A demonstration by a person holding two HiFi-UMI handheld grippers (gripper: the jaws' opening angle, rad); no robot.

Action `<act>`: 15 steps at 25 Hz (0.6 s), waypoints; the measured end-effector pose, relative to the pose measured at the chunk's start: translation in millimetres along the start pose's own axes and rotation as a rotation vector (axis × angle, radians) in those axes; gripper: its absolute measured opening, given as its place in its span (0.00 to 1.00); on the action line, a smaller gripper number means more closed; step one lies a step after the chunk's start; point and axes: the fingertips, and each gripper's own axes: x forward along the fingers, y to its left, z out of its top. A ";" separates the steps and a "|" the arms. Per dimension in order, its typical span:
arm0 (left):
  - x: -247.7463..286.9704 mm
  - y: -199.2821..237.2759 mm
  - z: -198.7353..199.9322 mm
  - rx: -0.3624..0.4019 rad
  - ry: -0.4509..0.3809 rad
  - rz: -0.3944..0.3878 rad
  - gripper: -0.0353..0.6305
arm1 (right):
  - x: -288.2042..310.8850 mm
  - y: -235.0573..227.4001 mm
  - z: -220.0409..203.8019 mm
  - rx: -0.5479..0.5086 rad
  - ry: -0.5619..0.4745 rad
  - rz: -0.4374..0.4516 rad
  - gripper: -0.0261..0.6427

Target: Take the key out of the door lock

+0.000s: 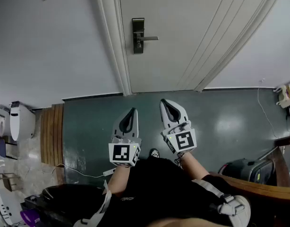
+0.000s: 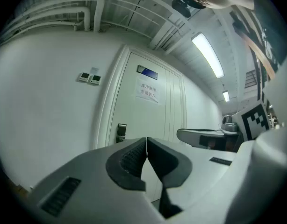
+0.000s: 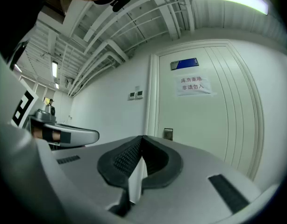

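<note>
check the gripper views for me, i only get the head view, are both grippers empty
Observer: Yes. The left gripper is shut with its tips meeting on nothing, and so is the right gripper.
Operator: what's on the door above the lock, my view cuts it off
Observer: A paper notice with a blue plate above it.
</note>
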 end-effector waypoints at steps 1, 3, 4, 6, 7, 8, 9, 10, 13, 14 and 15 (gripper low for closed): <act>-1.9 1.3 -1.4 -0.001 0.004 0.000 0.09 | 0.4 2.8 -0.5 0.000 0.003 0.002 0.05; -6.2 3.8 -4.5 -0.004 0.012 0.001 0.09 | 0.9 8.5 -2.0 0.000 0.009 0.006 0.05; -8.8 5.1 -6.4 -0.008 0.015 0.002 0.09 | 0.7 11.4 -3.1 -0.001 0.013 0.008 0.05; -14.4 8.8 -10.1 -0.017 0.020 0.005 0.09 | 0.8 17.7 -6.6 -0.002 0.026 0.010 0.05; -17.0 11.5 -12.1 -0.021 0.024 0.007 0.09 | 1.7 21.1 -9.5 0.000 0.034 0.012 0.05; -19.5 14.6 -14.0 -0.027 0.028 0.010 0.09 | 3.2 24.6 -13.6 0.006 0.043 0.015 0.05; -22.0 18.0 -15.9 -0.032 0.032 0.012 0.09 | 5.0 28.3 -18.1 0.016 0.053 0.018 0.05; -24.6 21.4 -17.9 -0.037 0.037 0.015 0.09 | 6.9 32.1 -22.6 0.027 0.068 0.023 0.05; -32.1 31.3 -25.0 -0.051 0.053 0.017 0.09 | 11.7 42.1 -38.0 0.089 0.120 0.045 0.12; -34.5 34.4 -28.2 -0.055 0.059 0.016 0.09 | 12.8 44.4 -42.3 0.118 0.131 0.051 0.19; -37.1 37.6 -31.8 -0.060 0.066 0.014 0.09 | 13.7 46.0 -45.4 0.149 0.133 0.053 0.23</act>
